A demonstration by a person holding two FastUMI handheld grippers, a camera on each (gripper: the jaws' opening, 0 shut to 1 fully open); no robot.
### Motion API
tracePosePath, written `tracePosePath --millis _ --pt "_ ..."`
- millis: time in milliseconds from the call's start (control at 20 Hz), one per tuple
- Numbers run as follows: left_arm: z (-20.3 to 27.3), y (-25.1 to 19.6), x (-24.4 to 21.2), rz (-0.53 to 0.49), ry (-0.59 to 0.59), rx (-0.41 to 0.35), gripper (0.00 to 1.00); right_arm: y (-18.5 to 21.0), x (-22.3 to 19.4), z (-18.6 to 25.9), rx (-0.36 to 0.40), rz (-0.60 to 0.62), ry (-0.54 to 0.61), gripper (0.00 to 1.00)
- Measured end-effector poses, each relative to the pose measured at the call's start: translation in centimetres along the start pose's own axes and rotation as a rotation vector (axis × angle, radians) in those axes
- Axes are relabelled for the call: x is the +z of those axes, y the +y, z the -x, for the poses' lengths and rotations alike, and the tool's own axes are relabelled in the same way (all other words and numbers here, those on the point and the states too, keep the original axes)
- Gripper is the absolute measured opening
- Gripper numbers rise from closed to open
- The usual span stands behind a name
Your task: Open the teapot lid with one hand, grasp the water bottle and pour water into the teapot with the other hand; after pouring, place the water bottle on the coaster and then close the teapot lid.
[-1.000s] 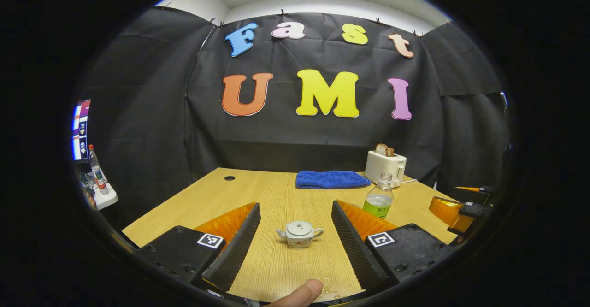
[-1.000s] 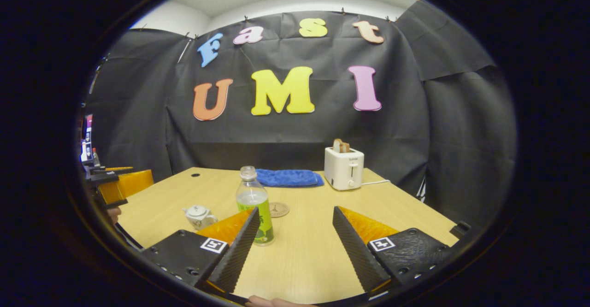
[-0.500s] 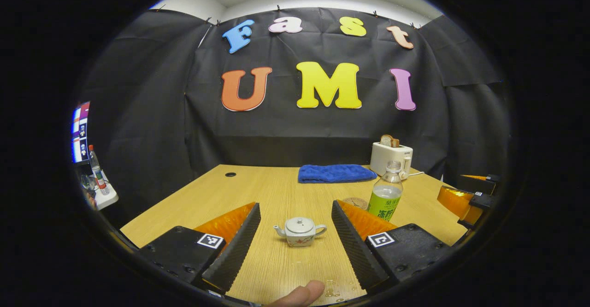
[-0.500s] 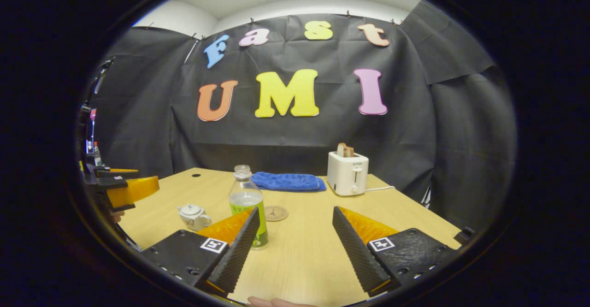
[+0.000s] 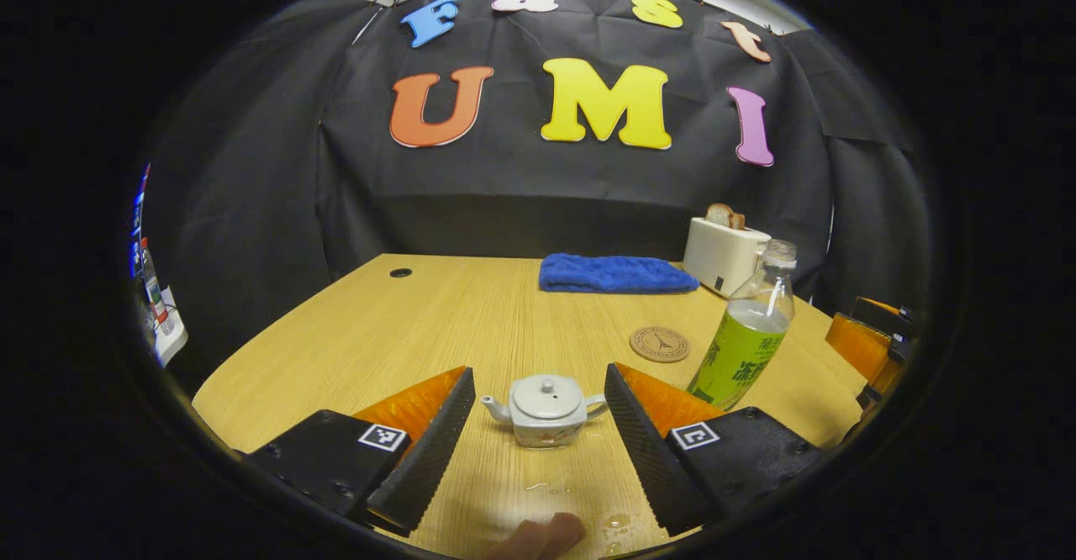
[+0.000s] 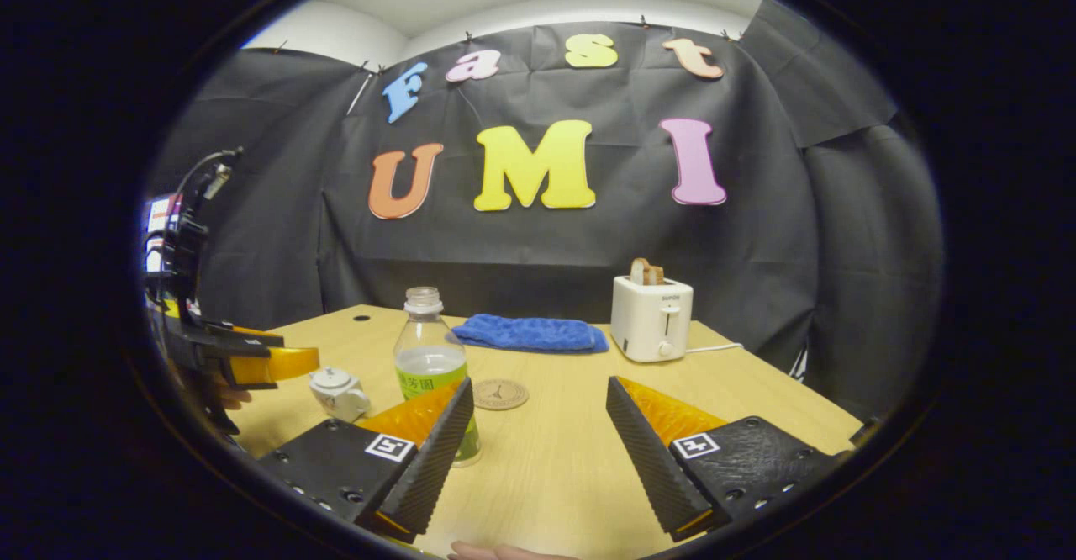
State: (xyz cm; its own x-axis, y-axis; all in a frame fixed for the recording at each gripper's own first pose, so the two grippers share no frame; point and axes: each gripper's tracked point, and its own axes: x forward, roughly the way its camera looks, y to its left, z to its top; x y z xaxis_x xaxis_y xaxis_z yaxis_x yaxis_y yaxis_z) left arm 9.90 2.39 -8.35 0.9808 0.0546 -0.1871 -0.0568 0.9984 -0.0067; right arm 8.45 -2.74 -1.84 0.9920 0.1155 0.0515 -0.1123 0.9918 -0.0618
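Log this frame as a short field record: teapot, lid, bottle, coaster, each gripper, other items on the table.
teapot: teapot on the wooden table, between the left gripper's open fingers, not touched
lid: on the teapot, knob up
bottle: water bottle upright, uncapped, partly full, standing on the table and not on the coaster
coaster: coaster bare, beside the bottle
left gripper: left gripper open, framing the teapot
right gripper: right gripper open, holding nothing; bottle behind its left finger
other: blue towel; toaster with bread in a slot
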Motion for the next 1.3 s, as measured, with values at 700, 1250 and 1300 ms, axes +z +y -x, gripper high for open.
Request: tracePosePath --millis 700,1250,1300 --pt "-5.5 -1.3 -1.7 -0.008 0.029 -0.024 0.77 -2.3 -3.2 -0.2 -0.003 -0.116 0.006 0.96" --pt "-5.1 -1.3 -0.7 -0.006 -0.045 -0.029 0.14 -1.2 -5.1 -1.2 -0.012 -0.093 0.019 0.96" --pt "-5.2 -1.2 -0.7 -0.009 -0.044 -0.023 0.09 -1.0 -5.1 -1.2 -0.011 -0.09 0.02 0.96"
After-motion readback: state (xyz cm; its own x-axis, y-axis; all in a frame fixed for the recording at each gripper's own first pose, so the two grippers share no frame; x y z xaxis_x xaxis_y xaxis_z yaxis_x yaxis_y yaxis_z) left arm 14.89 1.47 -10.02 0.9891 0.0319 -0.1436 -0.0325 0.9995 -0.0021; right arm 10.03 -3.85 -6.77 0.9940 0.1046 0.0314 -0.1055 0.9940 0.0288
